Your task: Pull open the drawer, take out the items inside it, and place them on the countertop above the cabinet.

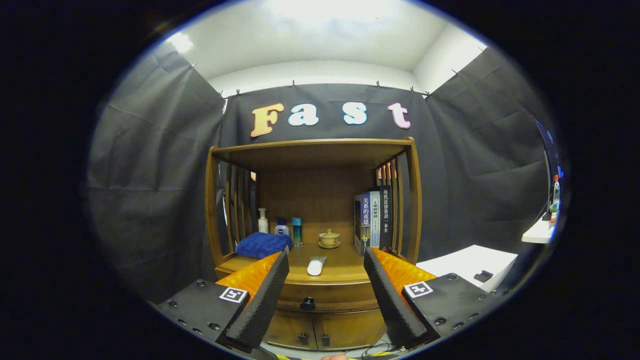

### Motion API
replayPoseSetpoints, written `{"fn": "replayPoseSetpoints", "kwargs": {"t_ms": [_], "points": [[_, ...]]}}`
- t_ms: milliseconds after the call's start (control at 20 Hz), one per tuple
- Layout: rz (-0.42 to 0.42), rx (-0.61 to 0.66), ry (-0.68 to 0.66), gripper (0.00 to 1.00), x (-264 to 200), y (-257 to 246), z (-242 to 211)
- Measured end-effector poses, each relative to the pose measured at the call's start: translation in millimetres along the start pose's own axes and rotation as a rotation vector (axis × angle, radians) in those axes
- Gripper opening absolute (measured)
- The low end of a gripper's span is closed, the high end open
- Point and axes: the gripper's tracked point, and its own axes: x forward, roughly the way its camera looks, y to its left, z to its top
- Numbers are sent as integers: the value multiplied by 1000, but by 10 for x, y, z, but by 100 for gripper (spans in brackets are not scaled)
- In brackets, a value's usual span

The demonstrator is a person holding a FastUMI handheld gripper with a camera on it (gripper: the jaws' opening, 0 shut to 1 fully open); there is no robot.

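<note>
Jaws (326,260) spread wide and empty, drawer (327,296) shut below the bench (345,267) front edge, its dark knob (308,303) between the jaws, white tube (316,265) near that edge, blue cloth (263,245) at left corner, books (375,217) at right.

Gripper (326,262) fingers stood apart, empty, before the wooden cabinet's closed drawer (325,296) with dark knob (308,303); a white tube (316,265) lay on the countertop (345,265)

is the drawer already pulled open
No, the drawer sits flush with the cabinet front, its knob untouched, and the open gripper is short of it.
</note>
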Motion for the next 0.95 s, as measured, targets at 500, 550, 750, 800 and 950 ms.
{"fn": "replayPoseSetpoints", "kwargs": {"t_ms": [500,550,750,800,950], "points": [[7,11,0,98,10,78,-8],[6,12,-2,98,10,74,-6],[5,9,-1,98,17,83,-15],[4,6,-3,98,12,92,-14],[7,5,-4,98,18,106,-20]]}}
